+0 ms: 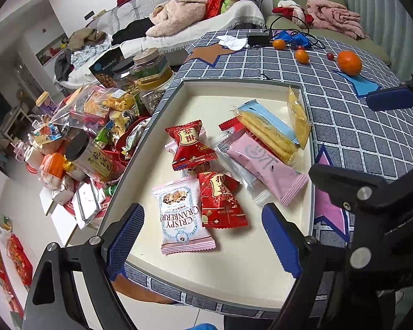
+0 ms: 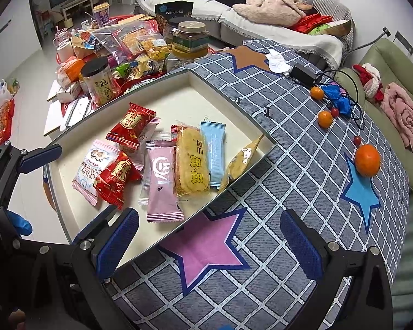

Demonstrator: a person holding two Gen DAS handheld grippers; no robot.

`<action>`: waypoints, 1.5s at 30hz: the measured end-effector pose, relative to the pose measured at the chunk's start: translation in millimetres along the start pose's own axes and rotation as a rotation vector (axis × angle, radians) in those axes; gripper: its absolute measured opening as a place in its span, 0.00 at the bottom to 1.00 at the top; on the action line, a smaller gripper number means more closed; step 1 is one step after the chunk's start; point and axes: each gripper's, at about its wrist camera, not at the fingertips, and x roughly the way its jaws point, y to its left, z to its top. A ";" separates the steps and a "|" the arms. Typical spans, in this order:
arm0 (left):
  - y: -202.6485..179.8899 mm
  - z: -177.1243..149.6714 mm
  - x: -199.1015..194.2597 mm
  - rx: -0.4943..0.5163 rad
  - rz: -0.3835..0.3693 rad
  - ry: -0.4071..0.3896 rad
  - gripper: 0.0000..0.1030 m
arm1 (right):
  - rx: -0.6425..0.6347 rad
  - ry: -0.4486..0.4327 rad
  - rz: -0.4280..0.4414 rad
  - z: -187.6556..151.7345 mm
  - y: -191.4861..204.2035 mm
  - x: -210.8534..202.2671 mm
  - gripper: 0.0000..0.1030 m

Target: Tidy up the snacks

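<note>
So the snacks all sit in a shallow cream tray on a surface covered by a grey grid-pattern cloth with coloured stars. Count inside the tray: two red candy packs, one pale pink "Crispy Cranberry" pack, one long pink pack, one yellow cracker pack lying partly on a light blue pack, and one yellow pack leaning on the tray's right wall. There are also clear-edged wrappers tucked under the pink ones, hard to count.

Left tool hangs over the tray's near edge, fingers spread wide, nothing between them. Right tool is spread too, empty, over the pink star just outside the tray.

Three oranges on the cloth, one big orange and two small ones, far right of the tray. The right wrist view shows the writing on the cracker pack and a blue-gloved fingertip by the left tool; the left wrist view doesn't show that. A jumble of jars and bagged snacks sits left of the tray.
</note>
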 end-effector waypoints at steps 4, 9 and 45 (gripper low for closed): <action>-0.1 0.1 0.0 0.000 -0.001 0.000 0.87 | 0.002 -0.001 0.000 0.0 1.9 0.7 1.00; 0.0 0.0 0.0 0.000 0.000 0.001 0.87 | 0.009 -0.007 -0.003 -3.0 2.0 -1.6 1.00; -397.3 98.9 37.6 0.097 -0.287 -0.082 1.00 | 0.793 -0.073 -0.335 -300.6 -272.7 -4.4 1.00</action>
